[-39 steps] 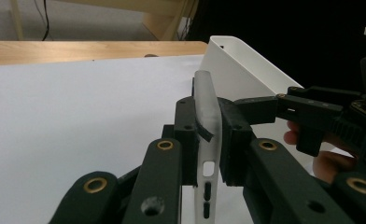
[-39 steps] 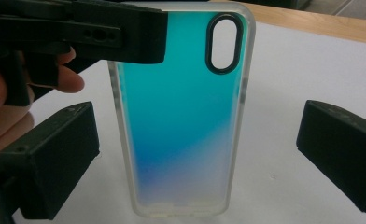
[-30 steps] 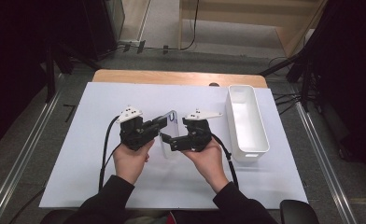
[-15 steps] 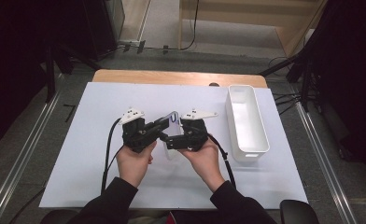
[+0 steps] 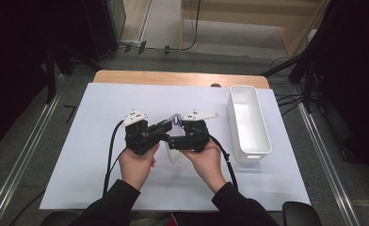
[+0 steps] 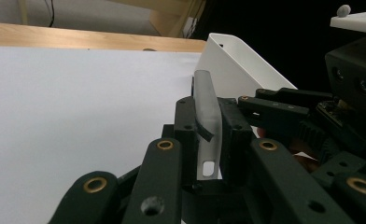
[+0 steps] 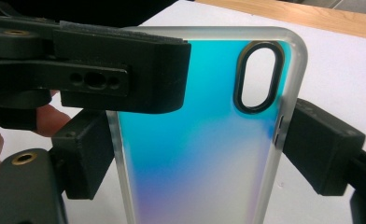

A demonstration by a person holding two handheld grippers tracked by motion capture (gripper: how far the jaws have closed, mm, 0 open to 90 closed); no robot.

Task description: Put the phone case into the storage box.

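High view: above the white tabletop (image 5: pixel 102 188), left tongs (image 5: pixel 166 126) clamp an iridescent phone case (image 7: pixel 195 154) by its faces; right tongs (image 5: pixel 169 142) have just been closing across its edges, taking hold.

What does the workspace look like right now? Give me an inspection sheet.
Surface: white sheet on a wooden table.
Job's things: clear case with a blue sheen, held off the sheet between both grippers; white bin at the right, nothing seen inside.
Clutter: small dark thing at the far edge.
Grippers: left gripper shut on the case's flat faces; right gripper has just been closing across its width, pads looking to touch both long edges.
Cables: one black cable from each gripper.
Surroundings: grey floor, rail, floor cables.
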